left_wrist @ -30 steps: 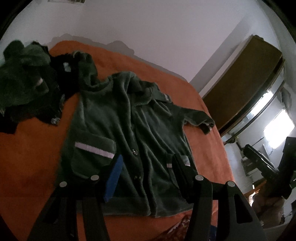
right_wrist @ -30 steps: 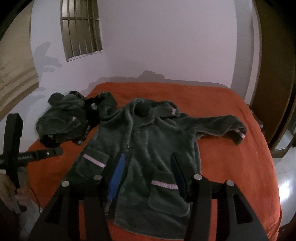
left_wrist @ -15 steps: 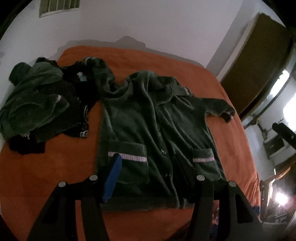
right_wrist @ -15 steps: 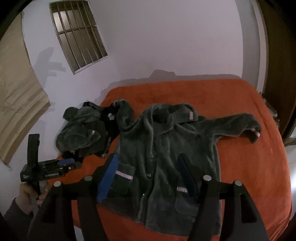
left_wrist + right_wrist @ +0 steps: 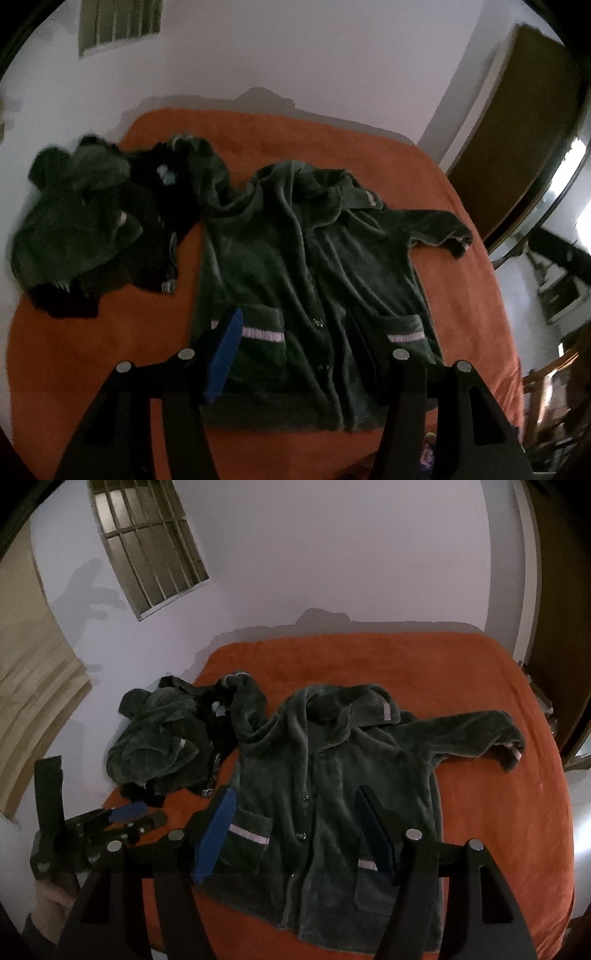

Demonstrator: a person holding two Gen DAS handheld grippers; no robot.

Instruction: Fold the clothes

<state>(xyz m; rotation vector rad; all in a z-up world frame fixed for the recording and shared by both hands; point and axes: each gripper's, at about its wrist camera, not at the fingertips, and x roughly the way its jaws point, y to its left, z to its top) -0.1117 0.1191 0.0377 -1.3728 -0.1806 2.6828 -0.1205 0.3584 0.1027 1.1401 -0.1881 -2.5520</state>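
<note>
A dark green fleece jacket lies spread flat, front up, on an orange bed. It has two pockets with pale stripes and one sleeve stretched to the right. It also shows in the right wrist view. My left gripper is open and empty, held above the jacket's hem. My right gripper is open and empty, above the hem too. The left gripper also shows from outside in the right wrist view, at the bed's left edge.
A heap of dark green and black clothes lies on the bed's left side, touching the jacket's left shoulder. A white wall and a barred window stand behind. A wooden wardrobe is at the right.
Both grippers have pulled back and up from the bed, so more of the jacket and the wall shows. The jacket has not moved.
</note>
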